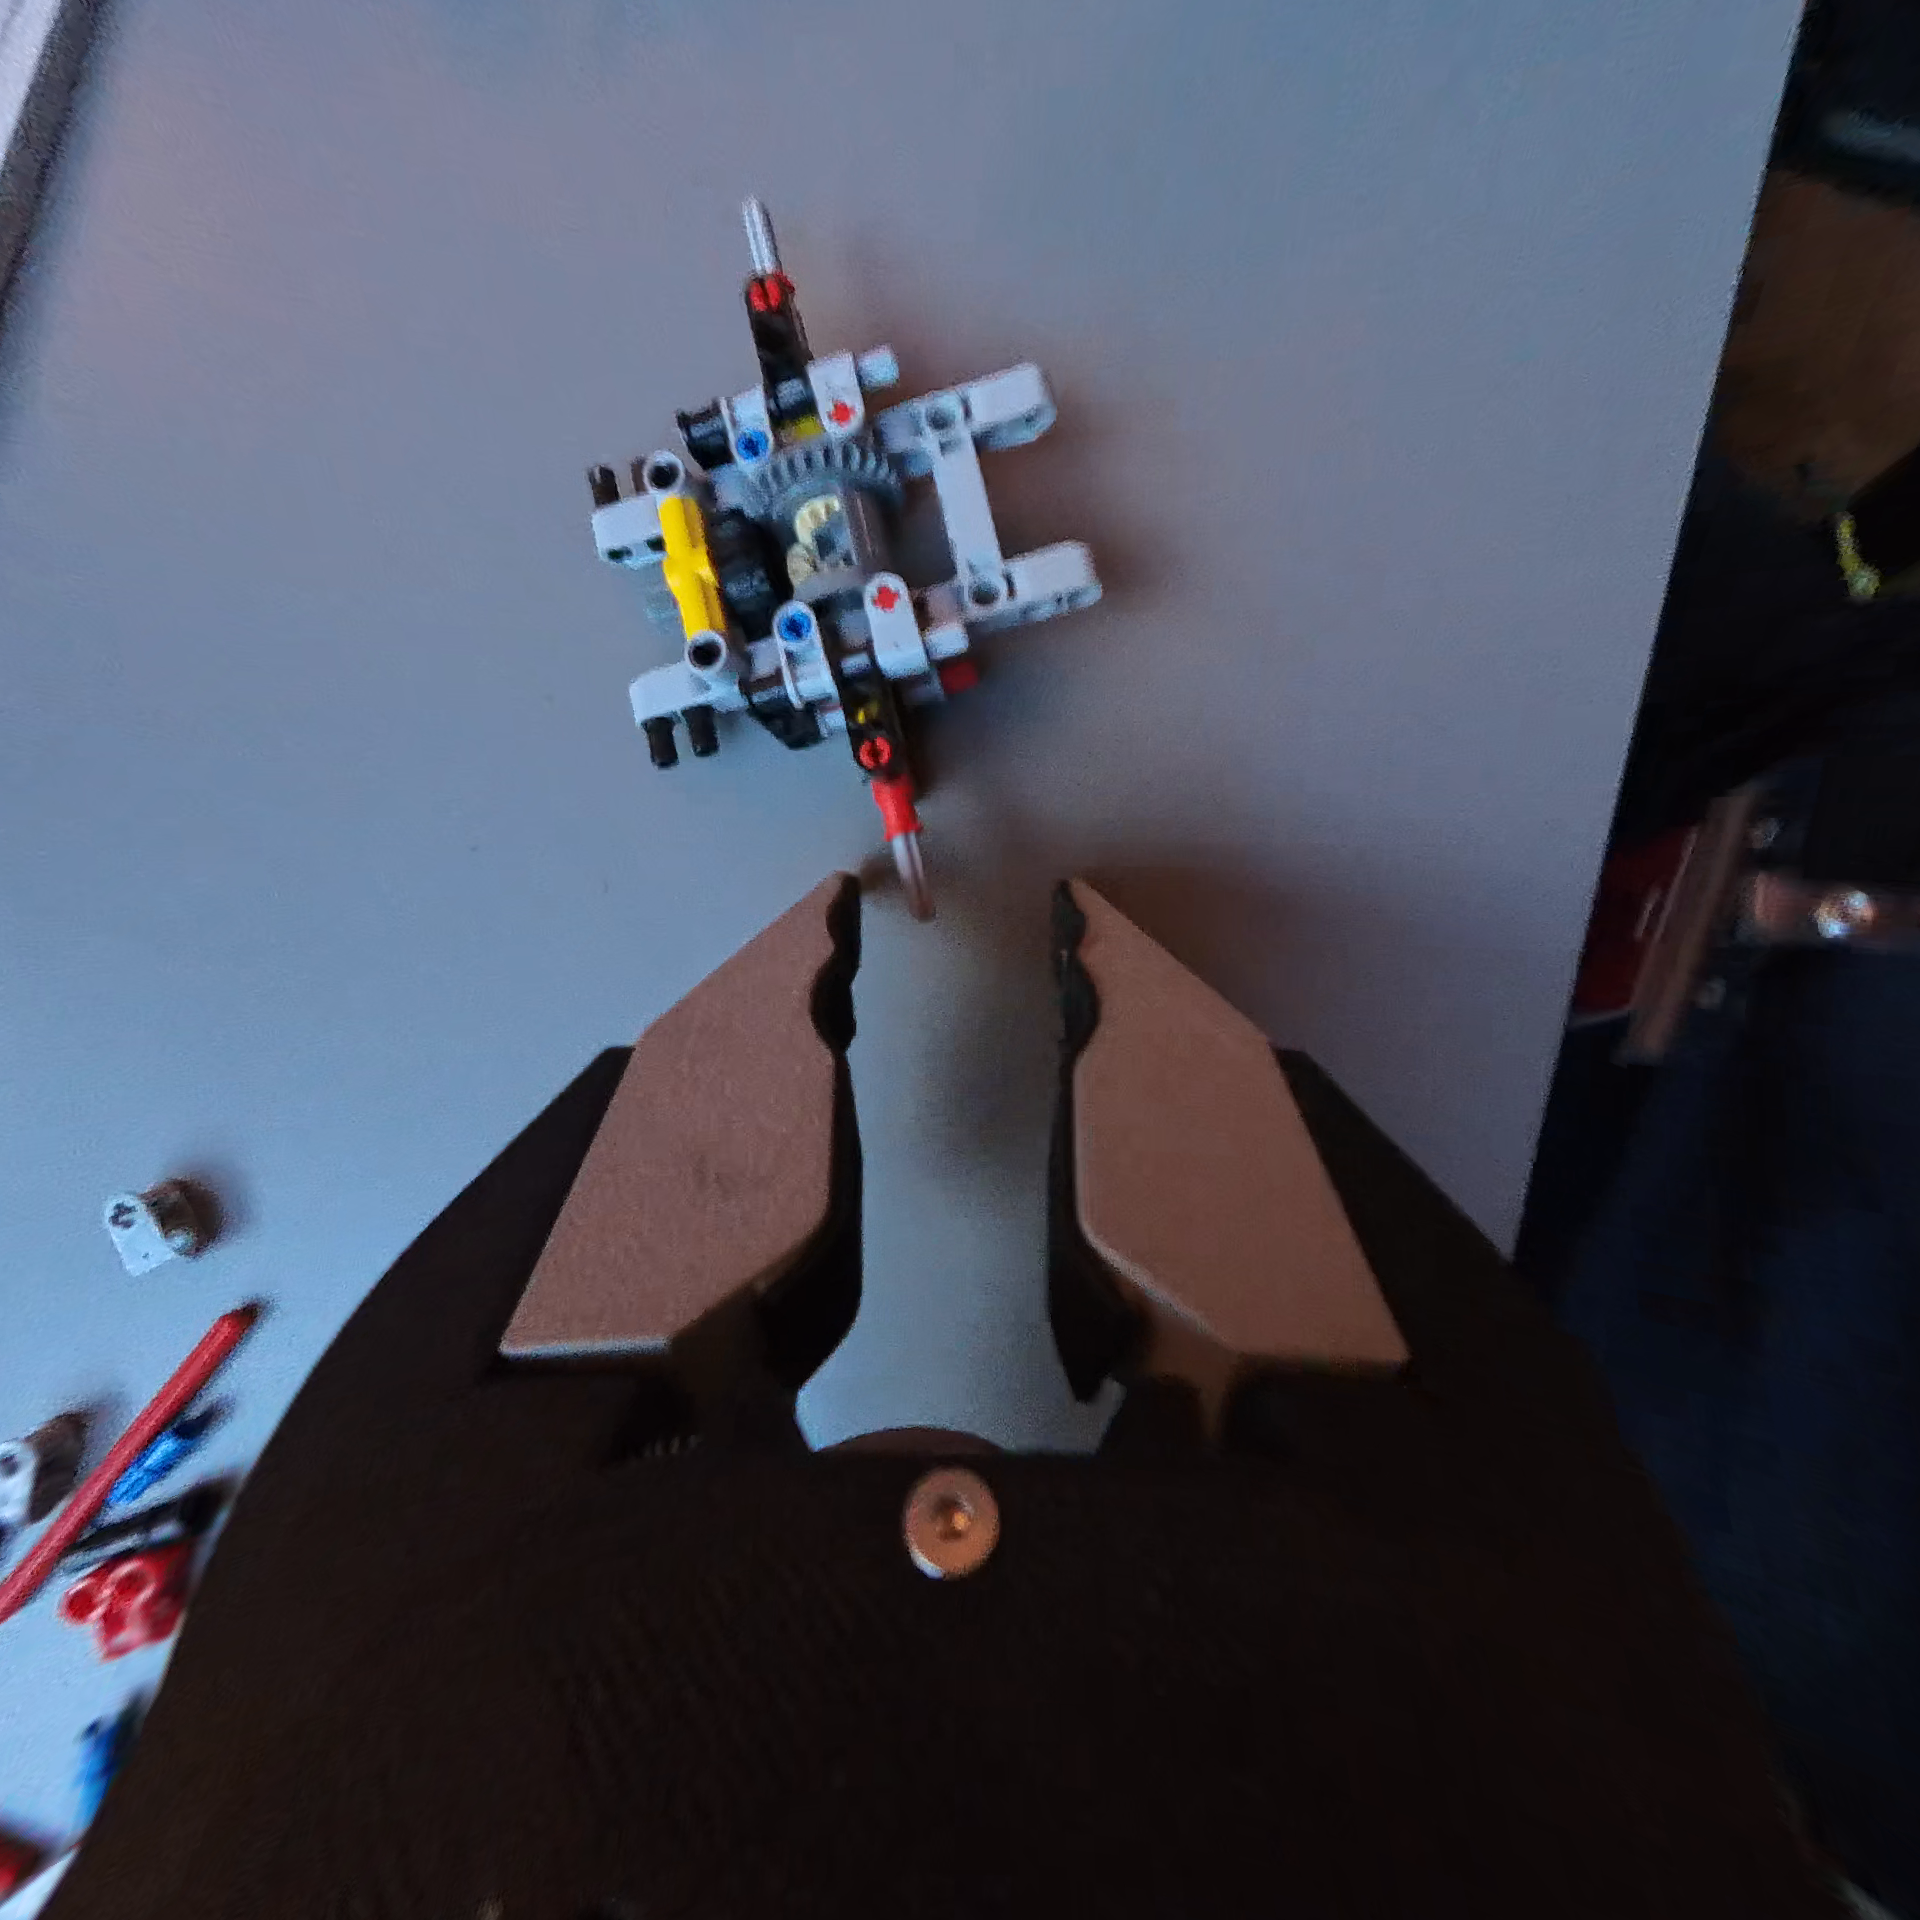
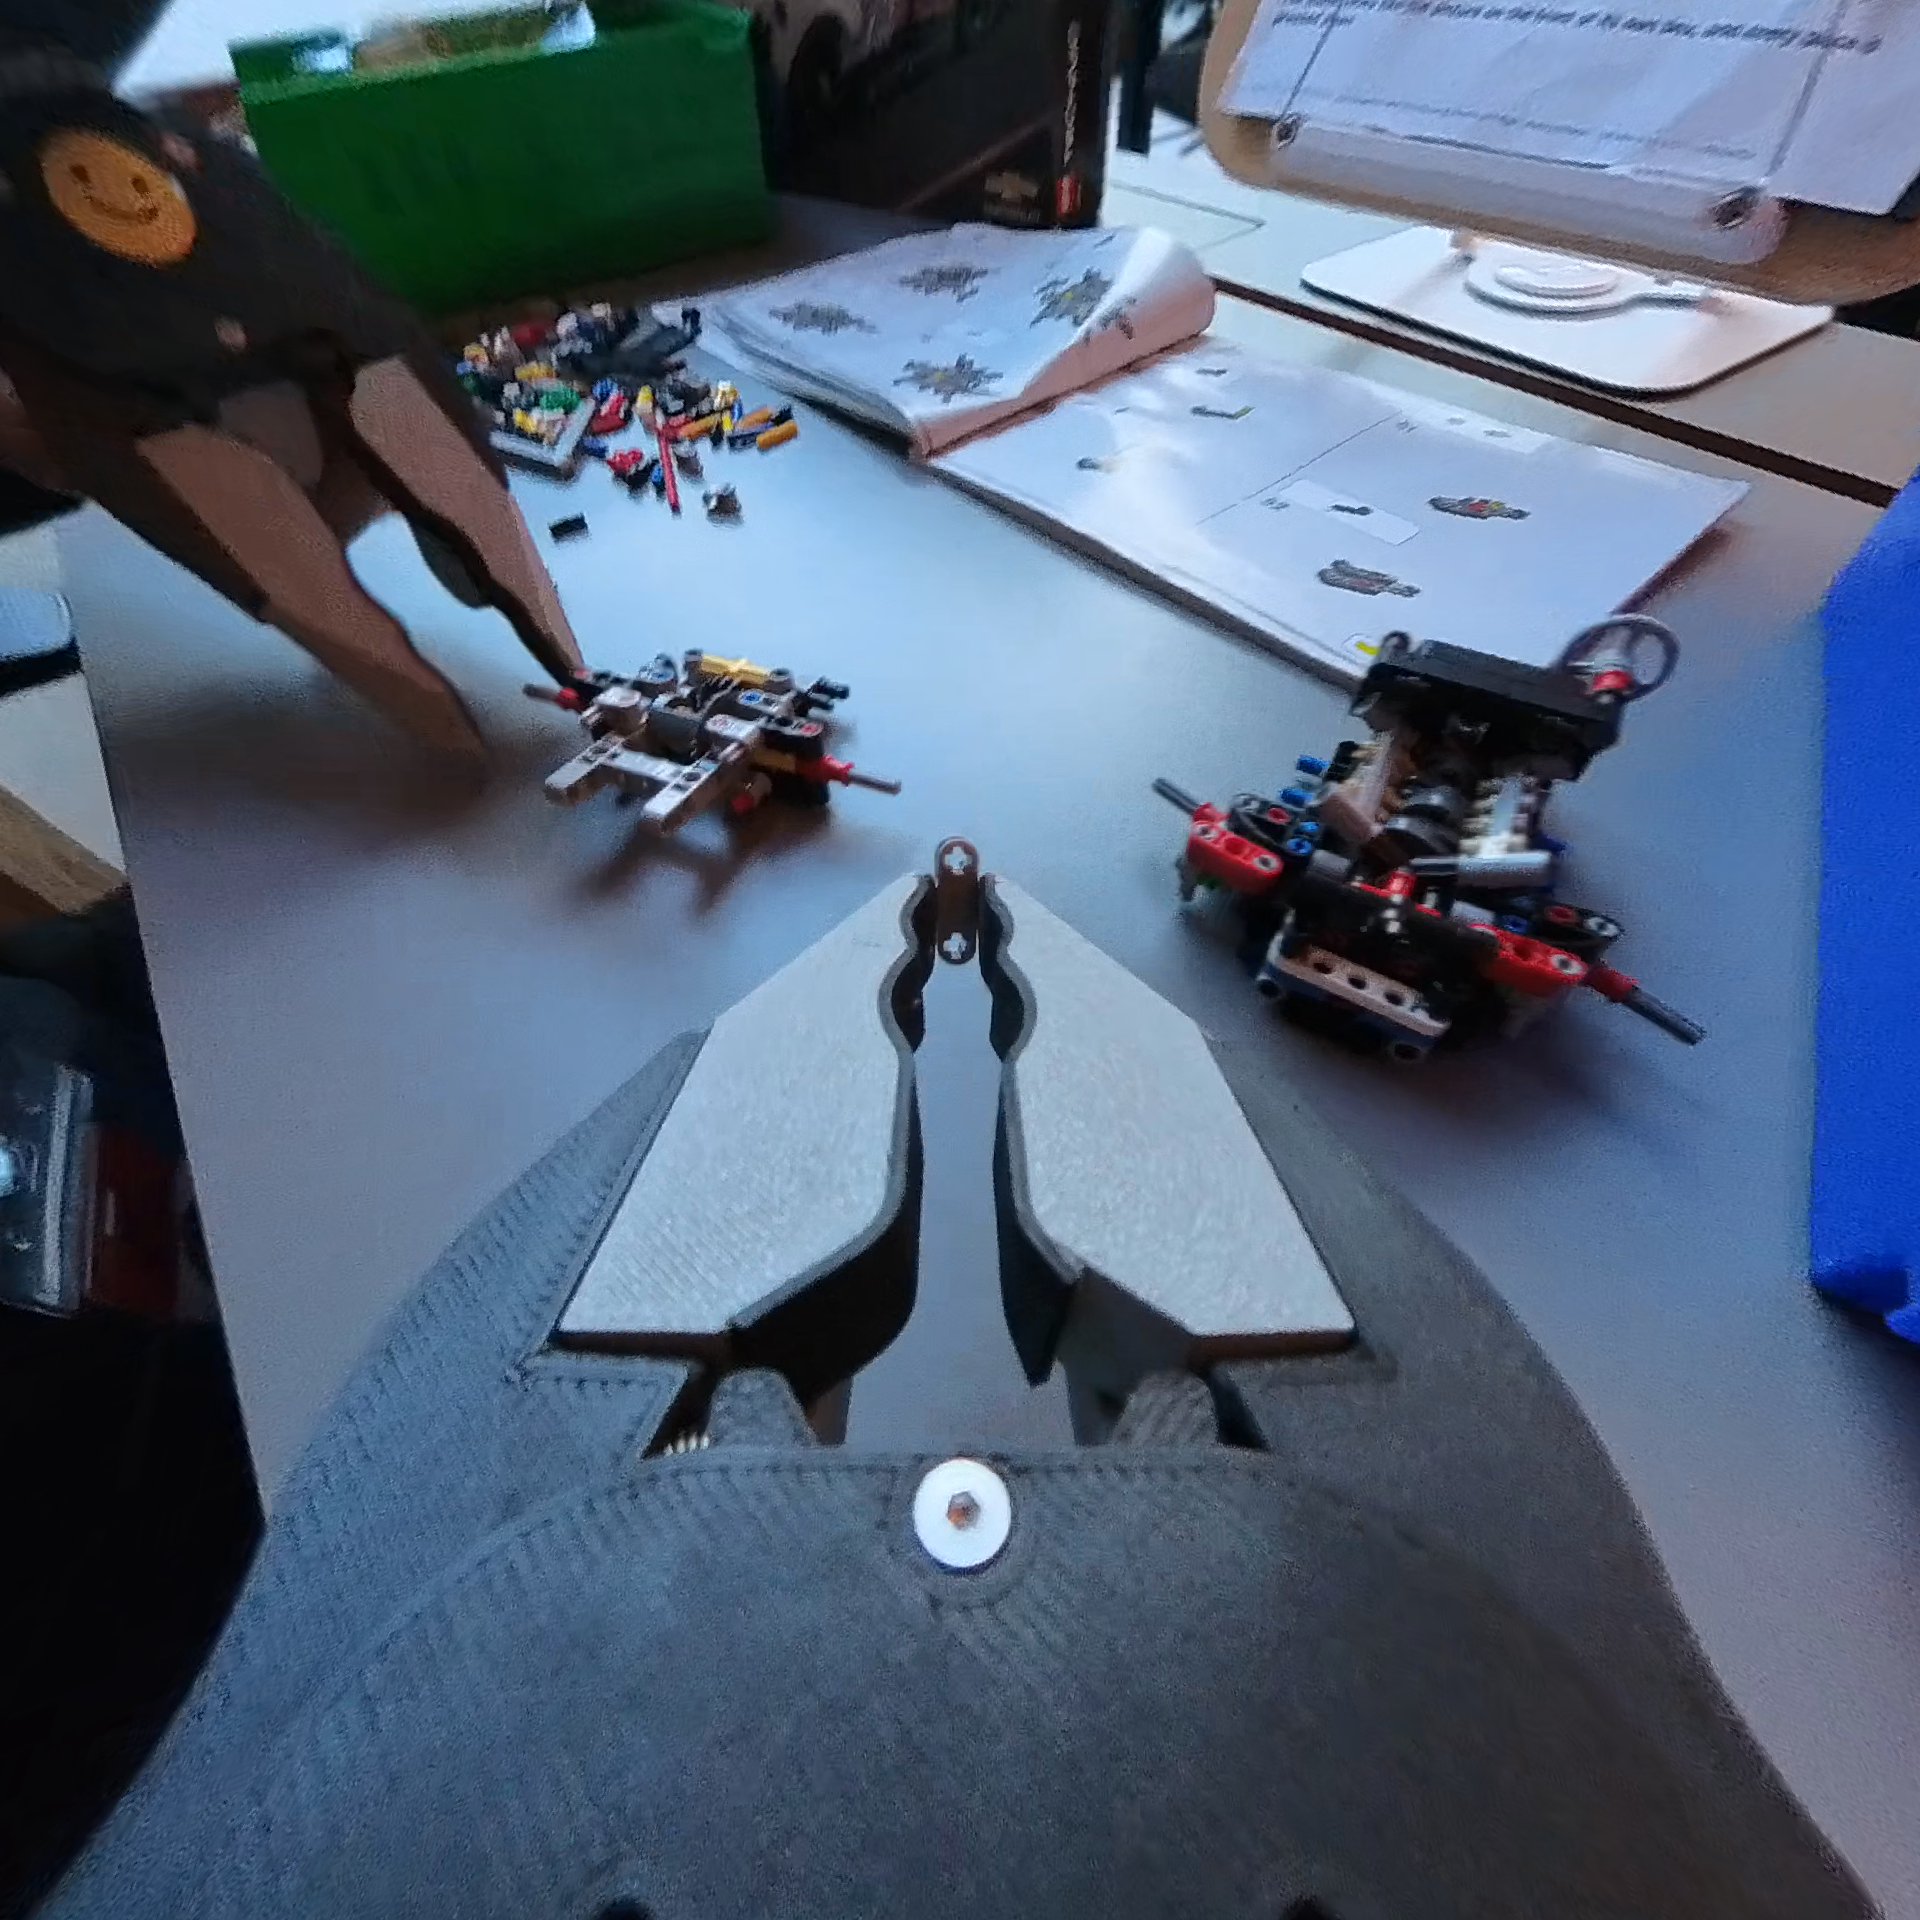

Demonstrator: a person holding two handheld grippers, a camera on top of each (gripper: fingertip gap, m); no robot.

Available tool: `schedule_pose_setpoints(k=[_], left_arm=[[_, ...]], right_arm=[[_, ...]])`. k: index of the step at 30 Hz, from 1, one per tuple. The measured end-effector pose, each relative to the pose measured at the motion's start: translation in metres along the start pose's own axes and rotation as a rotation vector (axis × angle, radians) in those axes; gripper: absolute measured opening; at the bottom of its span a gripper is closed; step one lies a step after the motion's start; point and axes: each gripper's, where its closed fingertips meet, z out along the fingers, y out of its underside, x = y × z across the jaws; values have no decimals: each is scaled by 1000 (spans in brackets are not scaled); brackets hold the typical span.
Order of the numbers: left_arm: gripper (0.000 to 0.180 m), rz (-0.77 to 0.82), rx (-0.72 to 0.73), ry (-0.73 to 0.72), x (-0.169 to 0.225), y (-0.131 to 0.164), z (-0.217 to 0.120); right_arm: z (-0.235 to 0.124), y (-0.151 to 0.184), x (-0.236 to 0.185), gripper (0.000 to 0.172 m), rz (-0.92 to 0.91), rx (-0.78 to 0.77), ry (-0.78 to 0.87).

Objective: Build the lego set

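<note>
A small grey, black and yellow brick assembly (image 1: 831,530) with a gear lies on the grey table (image 1: 312,520). A grey axle with a red bush (image 1: 902,842) sticks out of it toward me. My left gripper (image 1: 956,894) is open, and the axle's tip lies just between its fingertips, nearer the left finger (image 1: 831,935). The right wrist view shows this gripper (image 2: 520,707) low over the table, with one fingertip at the axle end of the assembly (image 2: 707,727). My right gripper (image 2: 957,914) is shut on a small thin two-hole link (image 2: 957,902) and holds it upright above the table.
A larger black and red brick assembly (image 2: 1455,852) stands at the right. An open instruction booklet (image 2: 1247,468), a pile of loose parts (image 2: 623,395), a green bin (image 2: 499,156) and a black box (image 2: 935,104) lie behind. A blue object (image 2: 1870,935) is at far right. Loose parts (image 1: 125,1507) lie left of my left gripper. Some 20 cm of space lies between my two pairs of fingers.
</note>
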Motion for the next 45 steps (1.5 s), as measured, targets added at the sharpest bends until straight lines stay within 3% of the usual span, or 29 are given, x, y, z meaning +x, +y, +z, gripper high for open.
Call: schedule_pose_setpoints(k=[4, 7, 13, 18, 21, 26, 32, 39, 45], left_arm=[[5, -43, 57, -40, -7, -6, 6], [2, -97, 94, -51, -10, -9, 8], [2, -540, 378, 298, 5, -45, -7], [2, -681, 458, 433, 14, -59, -30], [2, -741, 452, 499, 30, -59, -28], [3, -683, 470, 326, 26, -50, -22], [2, -338, 484, -13, 25, -68, -29], [2, -105, 459, -136, 38, -90, -22], [2, 8, 416, -174, 43, -85, -9]], right_arm=[[10, 4, -28, 5, -62, -41, -29], [16, 1, -55, 4, -69, -28, -83], [25, -10, -97, 4, -108, 15, -159], [22, -27, -110, 4, -118, 85, -155], [25, -31, -115, 4, -92, 55, -172], [27, -25, -118, 4, 17, -83, -222], [25, -23, -117, 4, 97, -53, -193], [16, -12, -105, 4, 255, -22, -189], [5, 8, -94, 4, 378, -52, -190]])
